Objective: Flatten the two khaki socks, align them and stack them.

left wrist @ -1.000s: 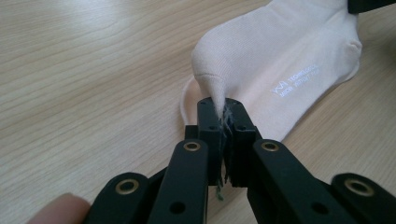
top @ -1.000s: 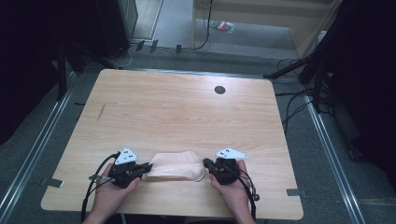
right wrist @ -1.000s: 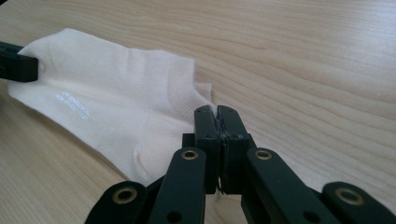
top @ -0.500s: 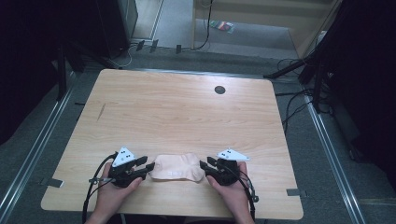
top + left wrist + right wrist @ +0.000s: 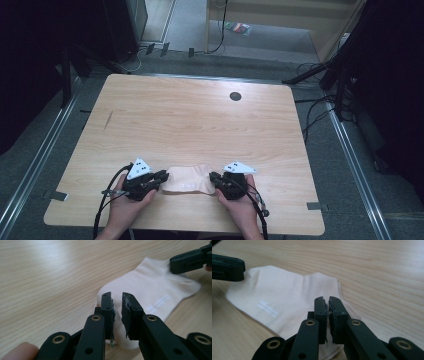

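Your white sock (image 5: 186,179) lies flat near the table's (image 5: 200,120) front edge, long axis running straight between your hands. The left hand-held gripper (image 5: 161,176) and right hand-held gripper (image 5: 214,176) have just been closing, each pinching one end; dark room, cables beyond

Pale sock (image 5: 186,179) flat at table's (image 5: 200,125) near edge

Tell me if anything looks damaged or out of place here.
The pads on the left gripper look frayed and ragged along their edges; the right gripper shows similar wear. The white sock lies slightly rumpled between them. Nothing else stands out.
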Demonstrator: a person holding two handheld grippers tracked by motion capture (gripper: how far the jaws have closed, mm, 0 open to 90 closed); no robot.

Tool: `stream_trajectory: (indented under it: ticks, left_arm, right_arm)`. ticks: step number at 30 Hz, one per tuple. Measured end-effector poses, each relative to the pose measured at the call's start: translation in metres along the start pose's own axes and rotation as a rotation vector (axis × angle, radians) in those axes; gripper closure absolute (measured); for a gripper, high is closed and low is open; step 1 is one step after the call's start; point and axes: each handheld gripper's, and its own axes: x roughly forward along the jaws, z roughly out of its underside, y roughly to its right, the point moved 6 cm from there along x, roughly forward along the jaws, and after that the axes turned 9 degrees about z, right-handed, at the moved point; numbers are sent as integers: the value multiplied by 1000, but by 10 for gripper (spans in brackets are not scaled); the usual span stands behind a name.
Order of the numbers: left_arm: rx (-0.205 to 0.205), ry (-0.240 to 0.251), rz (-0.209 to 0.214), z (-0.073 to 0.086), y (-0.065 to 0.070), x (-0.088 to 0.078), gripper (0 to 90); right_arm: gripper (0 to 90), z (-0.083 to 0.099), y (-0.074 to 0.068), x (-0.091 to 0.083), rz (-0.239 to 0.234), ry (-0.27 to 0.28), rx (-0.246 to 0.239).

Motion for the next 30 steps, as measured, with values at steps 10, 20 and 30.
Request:
stream_trajectory:
  ticks: [10, 20, 30]
  left_arm:
    - [36, -36, -74, 5, -9, 12, 783]
    - [-4, -10, -64, 4, -16, 13, 757]
    - [-29, 119, -52, -6, -20, -5, 194]
  right_arm:
    - [900, 4, 6, 4, 34, -9, -4]
    - [900, 1, 8, 9, 34, 13, 11]
    - [477, -15, 8, -6, -8, 168, 30]
